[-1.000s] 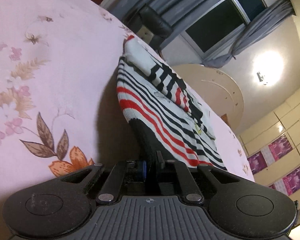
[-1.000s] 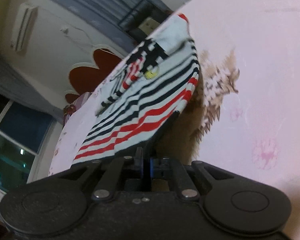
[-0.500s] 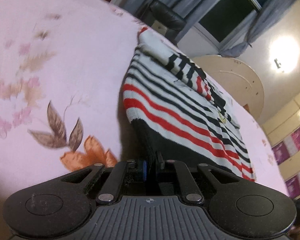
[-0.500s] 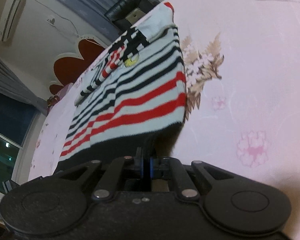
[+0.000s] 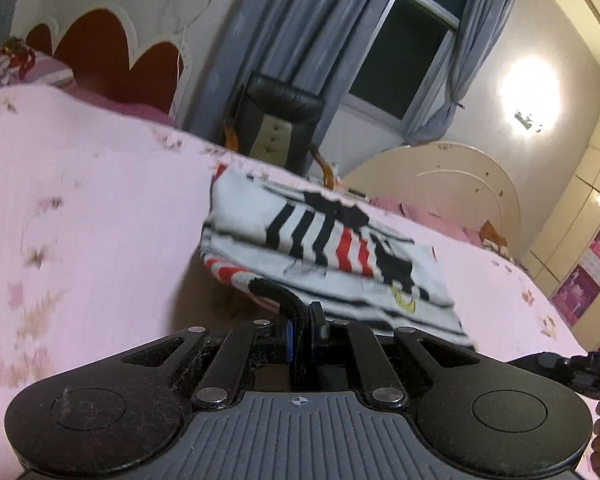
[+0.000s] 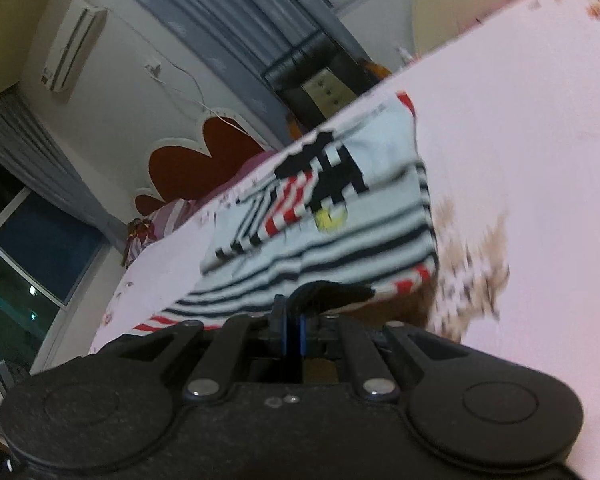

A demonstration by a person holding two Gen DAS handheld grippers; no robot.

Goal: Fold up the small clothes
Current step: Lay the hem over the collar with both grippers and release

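A small white garment point(image 5: 332, 248) with black and red stripes and a cartoon print lies on the pink floral bedspread point(image 5: 92, 208). My left gripper point(image 5: 302, 322) is shut on its black hem at the near left corner, which curls over the rest. My right gripper point(image 6: 292, 316) is shut on the black hem at the near right corner of the same garment point(image 6: 340, 216). Both corners are lifted and carried over the garment, so its striped lower part folds under the printed part.
A black chair point(image 5: 278, 120) stands beyond the bed by grey curtains point(image 5: 284, 32) and a dark window. A red scalloped headboard point(image 5: 112, 60) is at the far left, a cream headboard point(image 5: 440, 180) at the far right. The bedspread point(image 6: 520, 128) stretches to the right.
Both grippers have carried the hem forward and tipped down toward the bed. The striped lower part has folded over, so less of it shows and the printed part is closer.
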